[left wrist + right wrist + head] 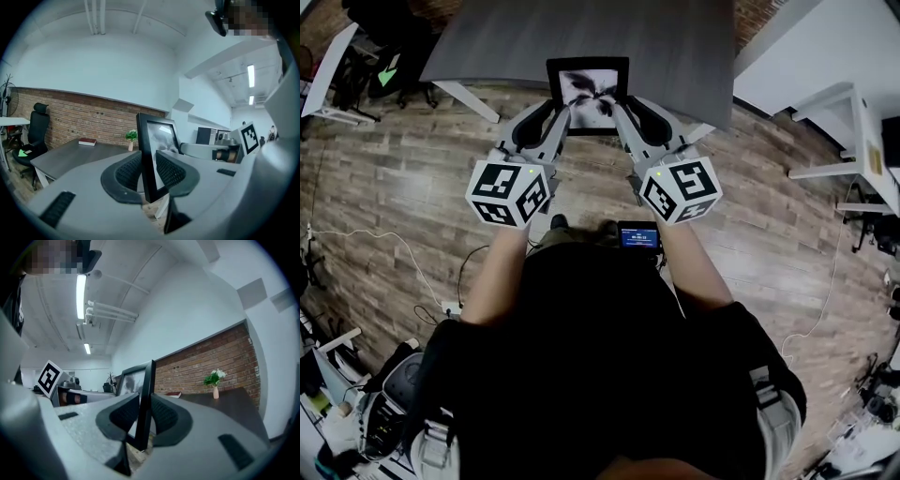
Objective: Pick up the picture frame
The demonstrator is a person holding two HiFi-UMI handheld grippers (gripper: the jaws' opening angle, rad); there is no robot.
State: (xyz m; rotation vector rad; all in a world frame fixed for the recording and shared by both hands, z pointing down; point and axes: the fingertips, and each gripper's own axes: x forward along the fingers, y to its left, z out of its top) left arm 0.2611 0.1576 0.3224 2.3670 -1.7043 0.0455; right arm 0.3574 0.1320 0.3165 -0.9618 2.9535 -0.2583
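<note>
My left gripper (561, 118) clamps the left edge of the picture frame (588, 86) and my right gripper (624, 118) clamps its right edge. The 2 sets of pads hide its lower corners. It is upright in the air, before the grey table (675, 47). Its print is too blurred to make out.

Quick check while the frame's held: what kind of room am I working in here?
Most likely an office or lab workspace: a black office chair by a brick wall, a long grey desk, and ceiling tube lights.
</note>
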